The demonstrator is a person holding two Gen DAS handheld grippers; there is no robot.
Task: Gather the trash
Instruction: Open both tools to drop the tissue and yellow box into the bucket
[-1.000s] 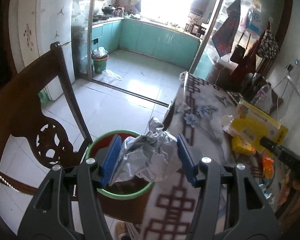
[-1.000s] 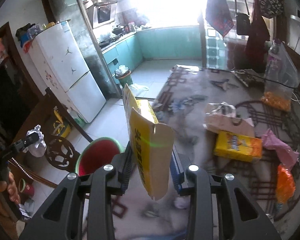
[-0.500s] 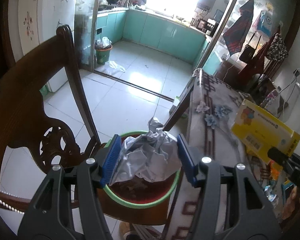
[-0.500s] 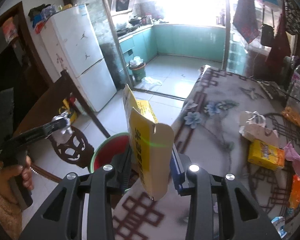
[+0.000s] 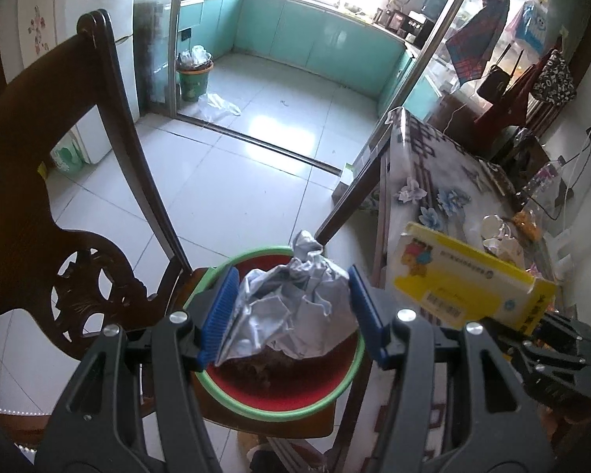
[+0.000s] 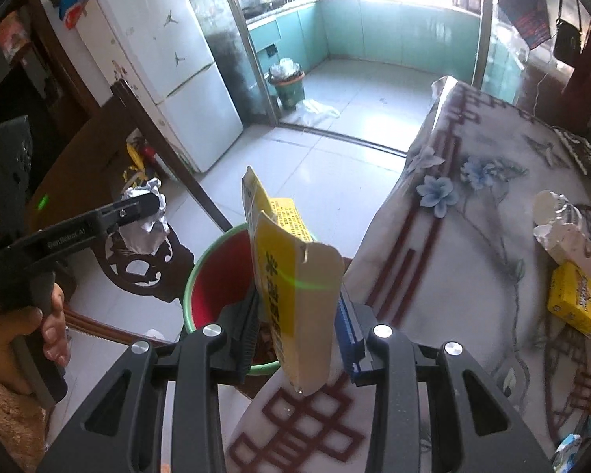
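2 pieces of trash are being carried to the bin (image 5: 279, 378) on the chair (image 5: 59, 205). A crumpled wrapper (image 5: 291, 311) is being gripped in the half-open left gripper (image 5: 291, 315), directly above the bin. A yellow box (image 6: 291, 283) is being pinched narrowly by the right gripper (image 6: 299, 331), long axis upright, over the bin's edge. Releasing is judged to be next.

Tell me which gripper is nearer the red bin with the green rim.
Left. The left gripper, clamping crumpled foil, hangs right over the red bin. The right gripper, gripping a yellow carton, sits beside it at the table edge.
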